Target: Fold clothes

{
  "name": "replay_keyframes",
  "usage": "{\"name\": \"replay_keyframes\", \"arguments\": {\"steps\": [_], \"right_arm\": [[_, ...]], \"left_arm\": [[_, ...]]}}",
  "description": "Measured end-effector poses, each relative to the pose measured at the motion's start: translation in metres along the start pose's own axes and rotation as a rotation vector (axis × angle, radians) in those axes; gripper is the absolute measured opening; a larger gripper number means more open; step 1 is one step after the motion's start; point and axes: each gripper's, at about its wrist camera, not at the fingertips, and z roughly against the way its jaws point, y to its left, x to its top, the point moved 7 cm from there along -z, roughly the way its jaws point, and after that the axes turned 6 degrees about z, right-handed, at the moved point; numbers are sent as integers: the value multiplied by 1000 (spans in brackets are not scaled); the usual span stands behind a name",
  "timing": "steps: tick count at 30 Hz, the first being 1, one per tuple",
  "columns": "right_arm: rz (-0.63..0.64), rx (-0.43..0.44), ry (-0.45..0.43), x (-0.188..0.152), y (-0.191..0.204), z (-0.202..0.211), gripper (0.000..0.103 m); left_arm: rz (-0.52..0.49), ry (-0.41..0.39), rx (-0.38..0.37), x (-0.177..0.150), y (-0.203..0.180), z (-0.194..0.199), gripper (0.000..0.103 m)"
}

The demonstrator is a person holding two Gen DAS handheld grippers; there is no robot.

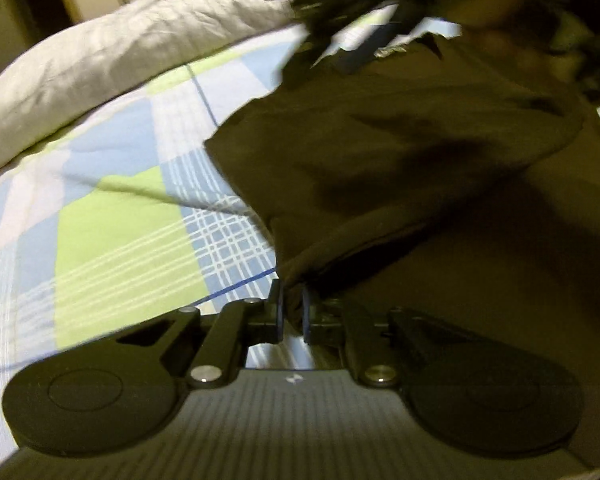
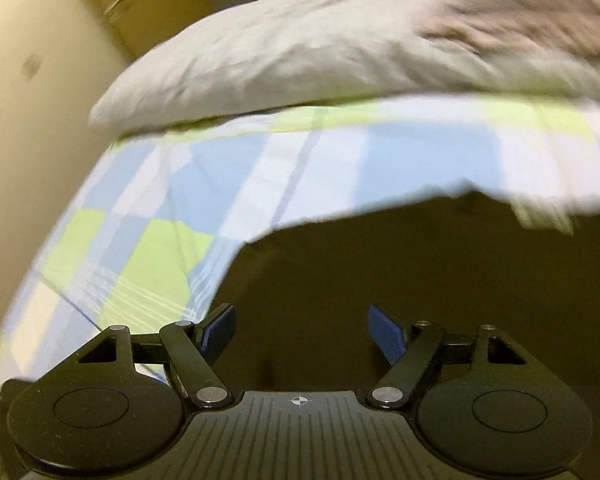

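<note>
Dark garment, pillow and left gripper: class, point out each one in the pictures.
Dark garment [image 1: 400,152]: left wrist view, middle of its cloth.
Pillow [image 2: 284,60]: right wrist view, its wrinkled top.
Left gripper [image 1: 292,308]: left wrist view, between the fingertips.

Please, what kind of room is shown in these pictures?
Most likely a bedroom: a bed with a blue, green and white checked sheet, a crumpled white pillow at its far edge, and a dark olive garment spread on it.

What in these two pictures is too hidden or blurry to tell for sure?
- Left wrist view: the dark garment runs off the right edge; its type stays unclear.
- Left wrist view: a blurred dark shape at the top right hides the garment's far end.
- Right wrist view: motion blur smears the pillow and checked sheet.
</note>
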Motion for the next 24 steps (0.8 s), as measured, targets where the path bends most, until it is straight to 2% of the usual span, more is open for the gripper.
{"name": "replay_keyframes", "arguments": {"steps": [3,6,9,10,11,13,14,15,18,21,24], "right_arm": [[199,49,58,26,24,-32,76],[375,104,143,40,45,-64,76],[456,132,256,45,54,-97,74],[462,127,306,44,54,-107,60],[466,122,357,43,54,-118,51],[464,110,432,40,51,-131,18],[457,104,452,40,48,-136,7],[438,96,441,45,46,-139,0],[363,66,368,61,38,-142,0],[355,61,346,57,37,-146,0],[275,26,258,62,26,-132,1]], "left_arm": [[69,-20,17,-1,2,-1,6],[82,-35,21,-3,3,-1,6],[57,-60,23,-6,3,2,6],[48,-68,25,-8,2,3,6],[37,-74,30,-9,2,4,6],[25,-87,35,-11,0,6,6],[19,-93,37,-12,0,7,6],[23,-96,38,-13,-1,7,6],[34,-95,37,-15,-3,5,6],[56,-82,24,-16,-1,3,6],[65,-62,9,-18,5,3,8]]}}
